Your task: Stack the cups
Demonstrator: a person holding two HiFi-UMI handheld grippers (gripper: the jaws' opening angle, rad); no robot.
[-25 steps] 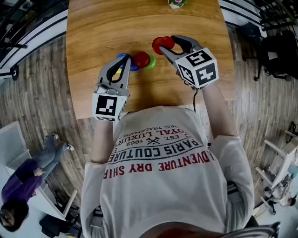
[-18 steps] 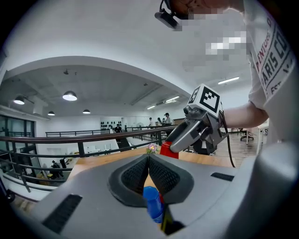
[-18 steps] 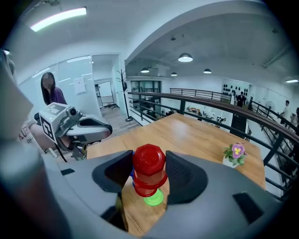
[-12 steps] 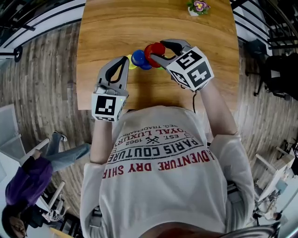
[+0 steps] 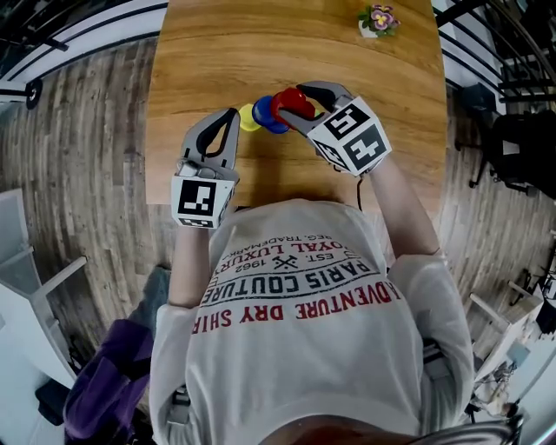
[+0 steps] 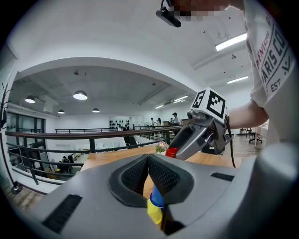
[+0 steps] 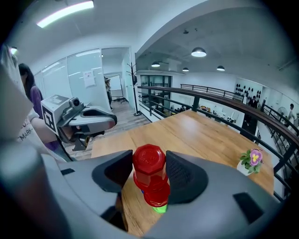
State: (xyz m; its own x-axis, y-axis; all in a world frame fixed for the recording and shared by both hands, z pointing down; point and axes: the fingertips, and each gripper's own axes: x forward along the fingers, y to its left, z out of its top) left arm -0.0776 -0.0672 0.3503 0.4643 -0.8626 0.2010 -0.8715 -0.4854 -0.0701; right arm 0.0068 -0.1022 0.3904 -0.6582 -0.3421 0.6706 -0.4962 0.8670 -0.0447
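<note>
My right gripper (image 5: 290,102) is shut on an upside-down red cup (image 7: 148,164), its pads pressing both sides. The cup sits over a second red cup (image 7: 157,195), which stands on a green one (image 7: 160,208). In the head view the held red cup (image 5: 294,103) is right beside a blue cup (image 5: 264,113) and a yellow cup (image 5: 248,117) on the wooden table (image 5: 347,52). My left gripper (image 5: 228,116) hovers just left of these cups, shut with nothing in it. Past its jaws I see the blue cup (image 6: 157,198) on the yellow cup (image 6: 154,213).
A small flower pot (image 5: 378,19) stands at the far right of the table. The table's near edge runs just under both grippers, with wood floor to either side. Railings and an open hall lie beyond the table.
My right gripper has carried the red cup left and nearer, from apart over the table to over the cluster of cups. The left gripper has stayed put.
</note>
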